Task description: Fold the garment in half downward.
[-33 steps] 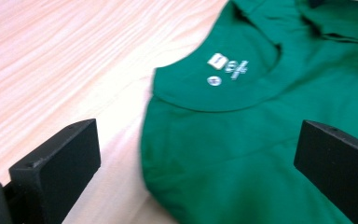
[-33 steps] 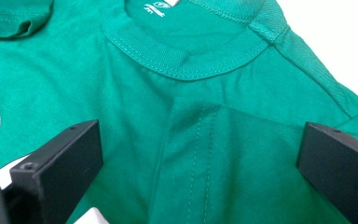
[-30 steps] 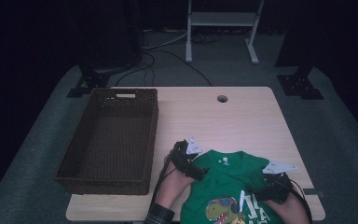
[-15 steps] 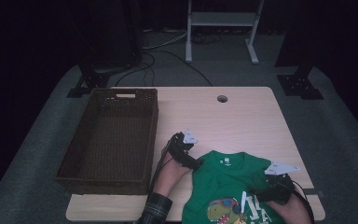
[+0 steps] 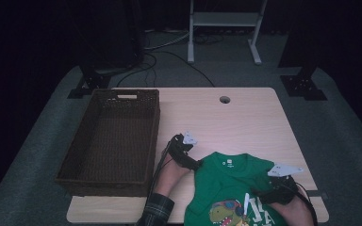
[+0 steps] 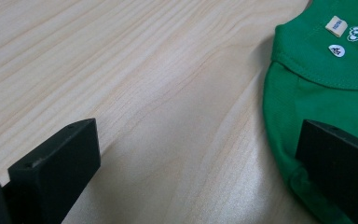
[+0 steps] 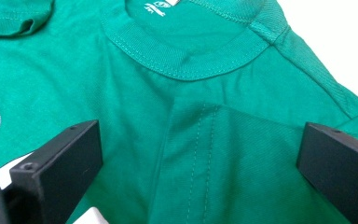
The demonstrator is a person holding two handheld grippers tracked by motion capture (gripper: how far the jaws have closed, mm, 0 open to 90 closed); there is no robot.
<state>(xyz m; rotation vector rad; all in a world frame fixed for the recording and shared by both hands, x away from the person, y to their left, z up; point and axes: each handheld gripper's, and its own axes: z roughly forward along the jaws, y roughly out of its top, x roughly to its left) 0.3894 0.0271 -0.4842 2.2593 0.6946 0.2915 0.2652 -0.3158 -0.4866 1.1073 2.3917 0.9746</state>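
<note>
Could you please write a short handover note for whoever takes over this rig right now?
Left gripper: jaws open, holding nothing, low over the table at the left shoulder edge of the green T-shirt.
Right gripper: jaws open, over the shirt's right sleeve, which lies folded onto the chest.
The shirt lies face up near the front edge of the table, dinosaur print showing, collar pointing away from the person.
The wicker basket stands at the table's left side with nothing in it.
Done: right sleeve appears folded in.
Left, probably: fold the left side, finish folding, place the shirt in the basket.
</note>
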